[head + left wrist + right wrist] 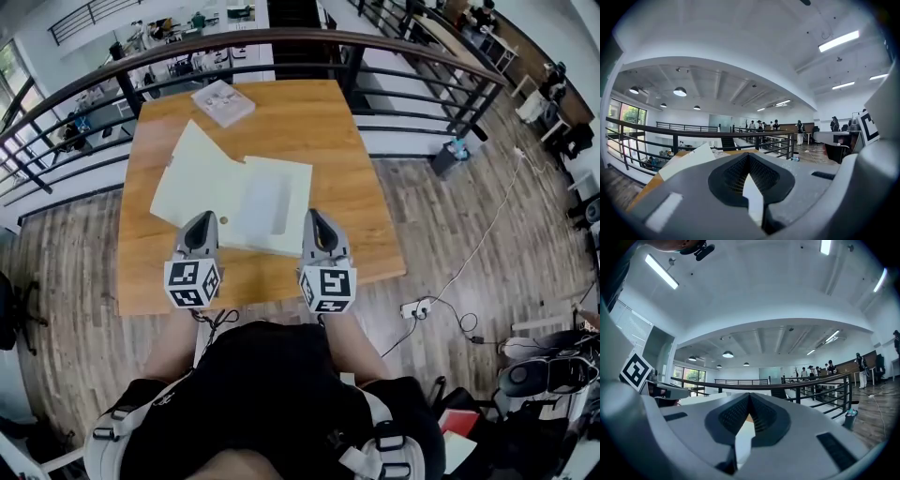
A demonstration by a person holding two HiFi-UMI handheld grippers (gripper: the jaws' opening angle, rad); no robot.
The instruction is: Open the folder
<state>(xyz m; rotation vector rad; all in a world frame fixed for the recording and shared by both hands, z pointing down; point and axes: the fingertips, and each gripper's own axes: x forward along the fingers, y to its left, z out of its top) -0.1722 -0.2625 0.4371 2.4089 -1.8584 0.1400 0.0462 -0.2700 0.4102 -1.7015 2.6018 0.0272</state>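
The folder (248, 202) lies spread flat on the wooden worktop (361, 178), and everything here is placed from it. It shows two pale leaves side by side: the left one slants off toward the far left, and the right one sits squarer with a lighter rectangle in its middle. Its long axis as it lies runs left to right. The fold between the leaves runs roughly away from the person.

Both claws sit at the folder's near edge, pointing out across it toward the railing (281, 39) beyond. The left claw (200, 223) is by the near edge of the left leaf. The right claw (315, 217) is by the near right corner of the right leaf. The fold looks closer to the left claw.

In the left gripper view the left claw (749, 155) is clenched with nothing in it, and a corner of the left leaf shows below and to its left. In the right gripper view the right claw (749, 395) is likewise clenched and empty. Neither seems to touch the folder.

A small flat box (223, 101) rests well beyond the folder's far edge.

With both leaves lying flat, the folder looks to be open already. Any further move would start from a folder that lies ahead of and beneath both claws.
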